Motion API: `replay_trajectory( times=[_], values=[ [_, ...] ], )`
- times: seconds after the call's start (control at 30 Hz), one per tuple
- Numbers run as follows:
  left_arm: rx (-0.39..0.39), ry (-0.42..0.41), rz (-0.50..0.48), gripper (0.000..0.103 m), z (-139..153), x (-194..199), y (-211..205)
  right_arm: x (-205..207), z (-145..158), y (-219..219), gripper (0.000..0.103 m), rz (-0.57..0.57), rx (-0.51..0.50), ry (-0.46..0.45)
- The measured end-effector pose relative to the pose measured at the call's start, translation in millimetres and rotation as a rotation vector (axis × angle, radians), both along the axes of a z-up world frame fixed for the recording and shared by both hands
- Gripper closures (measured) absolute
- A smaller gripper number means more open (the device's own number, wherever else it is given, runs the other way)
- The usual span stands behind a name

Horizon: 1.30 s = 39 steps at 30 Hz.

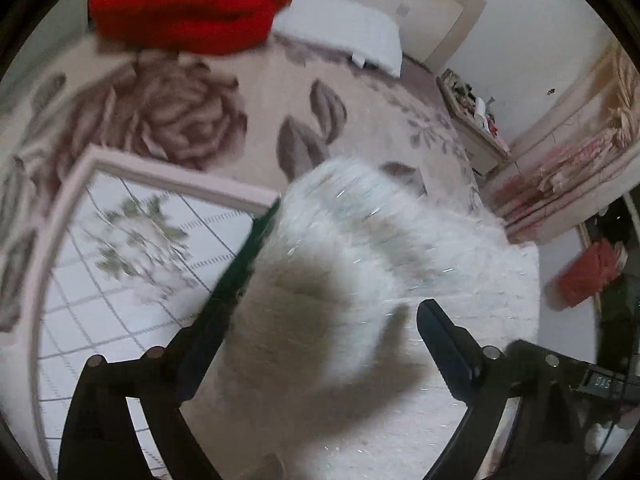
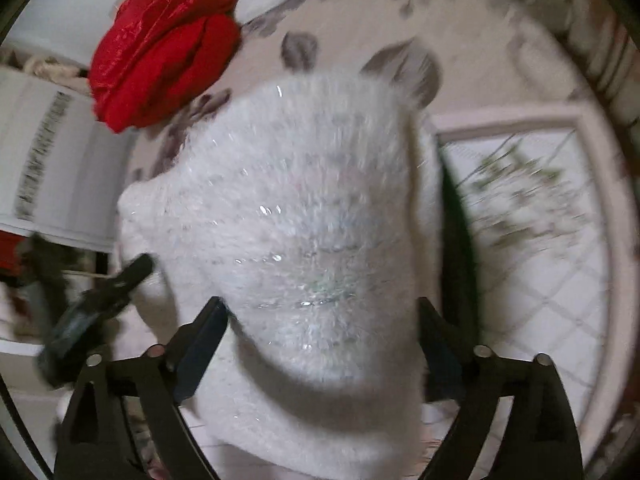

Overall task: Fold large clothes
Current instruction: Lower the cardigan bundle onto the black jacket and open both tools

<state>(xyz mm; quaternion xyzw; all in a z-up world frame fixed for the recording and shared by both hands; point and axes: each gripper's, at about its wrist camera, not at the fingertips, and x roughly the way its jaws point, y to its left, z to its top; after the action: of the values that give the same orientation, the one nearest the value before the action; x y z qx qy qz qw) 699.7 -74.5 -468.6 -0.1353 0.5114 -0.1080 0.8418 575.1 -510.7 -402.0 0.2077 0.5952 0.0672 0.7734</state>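
Fuzzy white sweater (image 2: 304, 216) lifted over the rose-patterned bed (image 1: 256, 92).
Left gripper (image 1: 332, 344) and right gripper (image 2: 320, 332) each have fingers spread apart around bunched sweater fabric; red bedding (image 2: 160, 52) lies beyond.

home bedroom | floral bedspread (image 1: 248, 92) | white pillow (image 1: 340, 28) | headboard (image 1: 404, 4) | cluttered bedside shelf (image 1: 476, 120)

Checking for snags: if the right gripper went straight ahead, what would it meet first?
Probably the fluffy white sweater: it fills the space between and ahead of the open right gripper. Depth is unclear through blur.
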Motion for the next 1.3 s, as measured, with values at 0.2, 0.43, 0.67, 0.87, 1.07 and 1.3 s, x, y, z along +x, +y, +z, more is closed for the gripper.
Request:
replay_trajectory(
  times=[0.2, 0.43, 0.67, 0.87, 1.07, 1.3],
  values=[
    [0.129, -0.096, 0.033, 0.0, 38, -45, -7, -40, 78, 50, 0.0, -0.072, -0.368, -0.112],
    [0.244, -0.109, 0.03, 0.0, 82, -121, -23, -105, 120, 84, 0.0, -0.046, -0.563, -0.132],
    [0.319, -0.16, 0.033, 0.0, 157, -203, -28, -189, 192, 110, 0.0, -0.062, -0.582, -0.168],
    [0.349, -0.225, 0.03, 0.0, 225, -266, -28, -259, 276, 123, 0.0, -0.089, -0.599, -0.243],
    [0.339, -0.229, 0.019, 0.0, 284, -326, -25, -338, 373, 139, 0.0, -0.117, -0.609, -0.336],
    [0.335, -0.273, 0.016, 0.0, 342, -390, -23, -417, 450, 153, 0.0, -0.142, -0.61, -0.393]
  ],
)
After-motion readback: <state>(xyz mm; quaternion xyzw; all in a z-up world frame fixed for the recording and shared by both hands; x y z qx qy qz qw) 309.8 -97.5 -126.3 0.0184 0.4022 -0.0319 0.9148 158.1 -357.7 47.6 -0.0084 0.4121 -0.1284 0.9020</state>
